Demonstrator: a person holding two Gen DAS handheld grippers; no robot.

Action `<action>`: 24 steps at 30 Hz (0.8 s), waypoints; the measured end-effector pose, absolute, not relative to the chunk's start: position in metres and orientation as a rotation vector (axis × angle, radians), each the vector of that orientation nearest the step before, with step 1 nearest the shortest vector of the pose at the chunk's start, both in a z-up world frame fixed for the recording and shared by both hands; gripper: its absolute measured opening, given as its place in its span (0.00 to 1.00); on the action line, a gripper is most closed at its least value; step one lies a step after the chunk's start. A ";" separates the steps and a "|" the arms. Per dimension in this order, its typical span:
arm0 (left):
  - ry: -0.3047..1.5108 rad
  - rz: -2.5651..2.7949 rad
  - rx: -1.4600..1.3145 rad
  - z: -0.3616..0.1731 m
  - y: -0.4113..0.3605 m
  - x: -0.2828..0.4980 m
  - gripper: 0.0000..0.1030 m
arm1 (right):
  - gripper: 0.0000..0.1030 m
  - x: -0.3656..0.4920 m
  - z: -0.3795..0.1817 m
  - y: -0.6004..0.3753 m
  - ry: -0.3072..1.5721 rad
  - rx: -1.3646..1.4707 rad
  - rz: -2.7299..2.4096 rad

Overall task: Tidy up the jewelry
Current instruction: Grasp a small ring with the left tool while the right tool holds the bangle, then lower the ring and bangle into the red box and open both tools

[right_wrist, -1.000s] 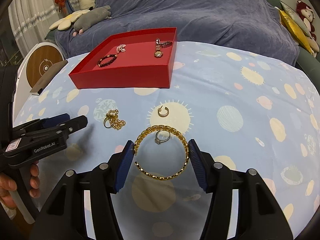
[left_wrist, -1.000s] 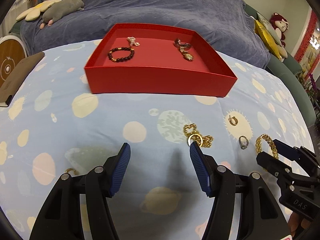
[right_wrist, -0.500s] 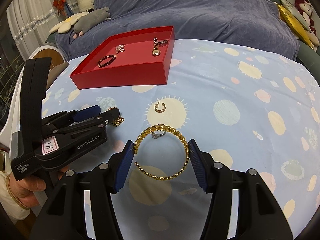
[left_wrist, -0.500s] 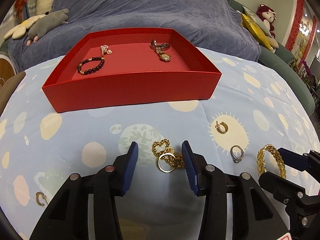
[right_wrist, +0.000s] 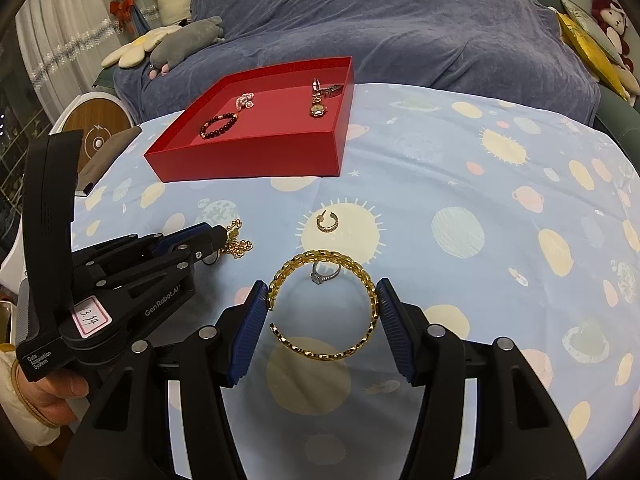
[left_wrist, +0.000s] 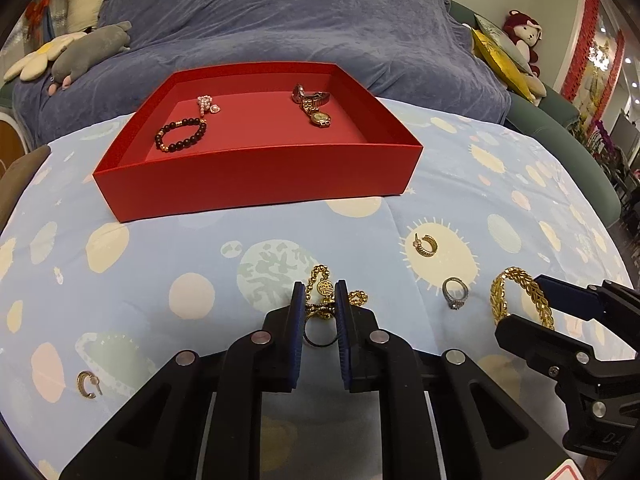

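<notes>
Legibly, "GenRobot.AI" along left gripper (right_wrist: 218,240)

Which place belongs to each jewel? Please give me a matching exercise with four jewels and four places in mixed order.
Things:
1. gold bangle
2. gold chain with pendant
3. dark bead bracelet
4. silver ring

Places:
A. inside the red tray
B. between the right hand-held gripper pads
C. loose on the blue cloth
D. between the closing left hand-held gripper pads

Pairs: 1-B, 2-D, 3-A, 4-C
</notes>
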State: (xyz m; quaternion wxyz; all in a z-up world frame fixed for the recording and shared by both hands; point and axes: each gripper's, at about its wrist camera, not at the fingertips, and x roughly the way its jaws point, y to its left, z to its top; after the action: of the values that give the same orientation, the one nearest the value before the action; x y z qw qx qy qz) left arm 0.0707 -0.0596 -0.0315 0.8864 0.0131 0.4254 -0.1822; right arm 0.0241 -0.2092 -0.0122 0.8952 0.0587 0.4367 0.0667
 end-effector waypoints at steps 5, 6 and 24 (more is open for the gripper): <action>0.857 -0.395 -0.011 -0.009 -0.048 0.067 0.12 | 0.52 0.027 0.001 -0.201 0.875 0.119 0.157; 0.853 -0.394 -0.018 -0.004 -0.045 0.067 0.12 | 0.52 0.028 0.005 -0.198 0.868 0.118 0.161; 0.764 -0.291 -0.094 0.057 0.005 0.163 0.12 | 0.53 0.136 0.056 -0.177 0.758 0.133 0.179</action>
State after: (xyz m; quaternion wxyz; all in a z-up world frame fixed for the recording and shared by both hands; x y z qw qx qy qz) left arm 0.1626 0.0055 0.0571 0.9166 -0.0456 0.3713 -0.1413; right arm 0.1363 -0.1774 0.0561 0.9230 0.0647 0.3690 0.0873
